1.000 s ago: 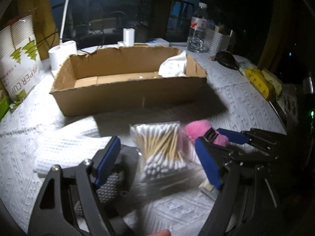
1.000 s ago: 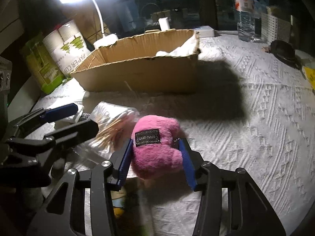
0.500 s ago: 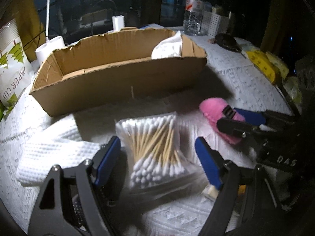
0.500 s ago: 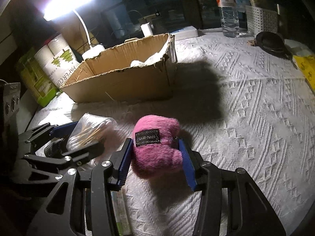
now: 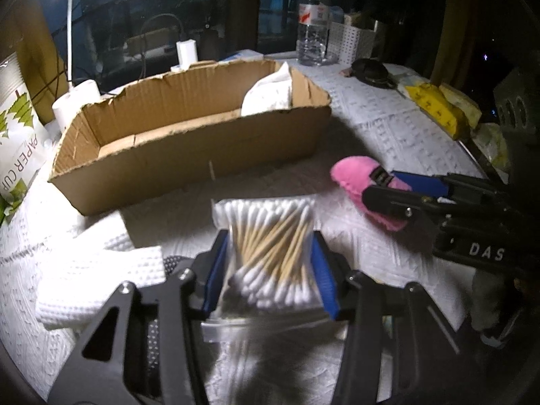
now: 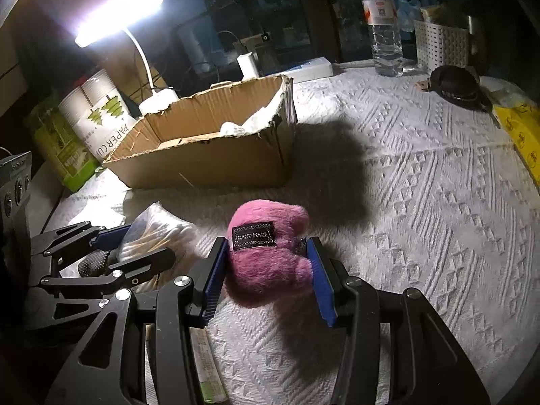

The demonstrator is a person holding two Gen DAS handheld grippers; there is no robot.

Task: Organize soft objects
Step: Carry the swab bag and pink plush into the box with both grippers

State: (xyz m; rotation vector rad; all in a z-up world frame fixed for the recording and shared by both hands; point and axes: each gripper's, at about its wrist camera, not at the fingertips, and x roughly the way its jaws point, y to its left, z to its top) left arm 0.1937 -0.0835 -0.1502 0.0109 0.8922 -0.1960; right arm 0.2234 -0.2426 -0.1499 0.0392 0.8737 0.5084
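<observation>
A clear bag of cotton swabs [image 5: 266, 246] sits between the blue pads of my left gripper [image 5: 268, 239]. Its jaws are closing and the pads press the bag's sides. That gripper also shows at the left of the right wrist view [image 6: 135, 246]. My right gripper [image 6: 265, 249] is shut on a pink plush toy [image 6: 270, 263] with a black label, held just above the white tablecloth [image 6: 422, 202]. The plush [image 5: 354, 175] appears to the right in the left wrist view. A torn cardboard box [image 5: 189, 155] stands behind, with a white cloth [image 5: 270, 94] at its right end.
A folded white towel [image 5: 101, 270] lies left of the swab bag. A paper cup pack [image 5: 17, 141] and white roll [image 5: 76, 101] stand at the left. A water bottle [image 5: 312, 23], white basket [image 5: 354, 44], dark pouch [image 5: 371, 72] and yellow packets [image 5: 435, 104] sit at the back right.
My left gripper's jaws have come in from wide apart onto the swab bag. My right gripper, still holding the pink plush, has drifted slightly away from the bag.
</observation>
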